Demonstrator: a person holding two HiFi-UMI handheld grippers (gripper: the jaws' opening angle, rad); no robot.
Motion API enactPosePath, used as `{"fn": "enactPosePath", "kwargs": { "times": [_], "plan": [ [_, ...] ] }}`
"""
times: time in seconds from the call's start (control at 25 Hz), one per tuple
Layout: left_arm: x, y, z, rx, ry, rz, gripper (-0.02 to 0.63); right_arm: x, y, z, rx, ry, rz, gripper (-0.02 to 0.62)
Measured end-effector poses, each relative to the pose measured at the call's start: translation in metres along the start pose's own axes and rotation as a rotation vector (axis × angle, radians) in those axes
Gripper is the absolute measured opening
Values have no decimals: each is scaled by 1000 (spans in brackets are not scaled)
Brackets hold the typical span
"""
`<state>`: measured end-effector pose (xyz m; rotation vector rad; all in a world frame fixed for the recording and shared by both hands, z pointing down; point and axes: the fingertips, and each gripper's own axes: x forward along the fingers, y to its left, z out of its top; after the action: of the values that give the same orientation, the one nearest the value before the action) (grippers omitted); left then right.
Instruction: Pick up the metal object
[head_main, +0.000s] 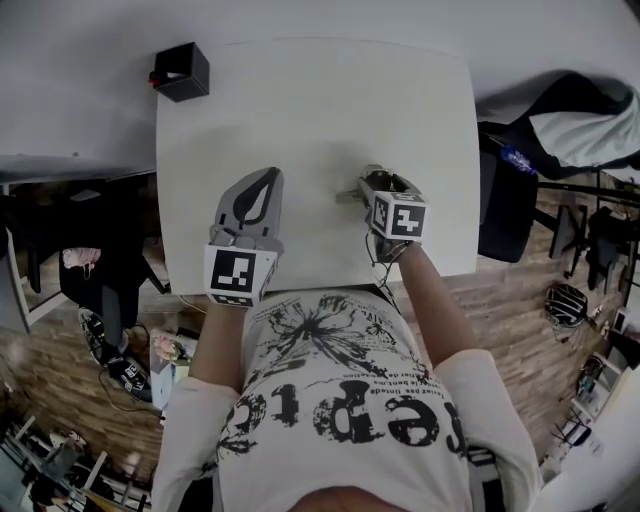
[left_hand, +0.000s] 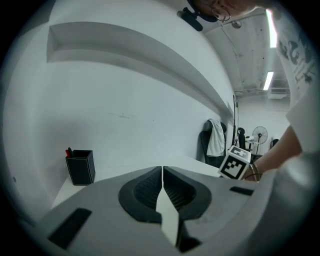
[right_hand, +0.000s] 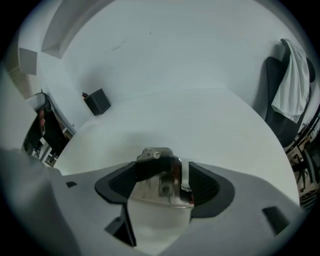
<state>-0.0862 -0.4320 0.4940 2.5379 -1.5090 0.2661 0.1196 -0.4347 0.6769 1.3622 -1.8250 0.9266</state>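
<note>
Metal object (right_hand: 165, 189) lies lengthwise between wide-open right tongs (right_hand: 161, 169); left tongs (left_hand: 162, 171) closed, empty.

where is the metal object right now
In the right gripper view the metal object sits on the right side of the white table, between the open jaws of the right gripper.

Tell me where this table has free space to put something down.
Free: the far half of the table, from the pen holder to the right edge. Crowded: the near edge, with left claw, right claw and metal object.
</note>
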Motion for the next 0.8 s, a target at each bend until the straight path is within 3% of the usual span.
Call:
{"fn": "enactPosePath", "kwargs": {
  "times": [0.28, 0.56, 0.8],
  "plan": [
    [6, 10, -11, -28, 24, 11, 11, 11, -2, -1, -35, 91, -55, 297],
    [4, 9, -10, -28, 26, 18, 11, 10, -3, -2, -62, 117, -60, 282],
    [-2, 0, 5, 6, 19, 35, 11, -14, 4, 15, -69, 34, -24, 282]
  ]
}}
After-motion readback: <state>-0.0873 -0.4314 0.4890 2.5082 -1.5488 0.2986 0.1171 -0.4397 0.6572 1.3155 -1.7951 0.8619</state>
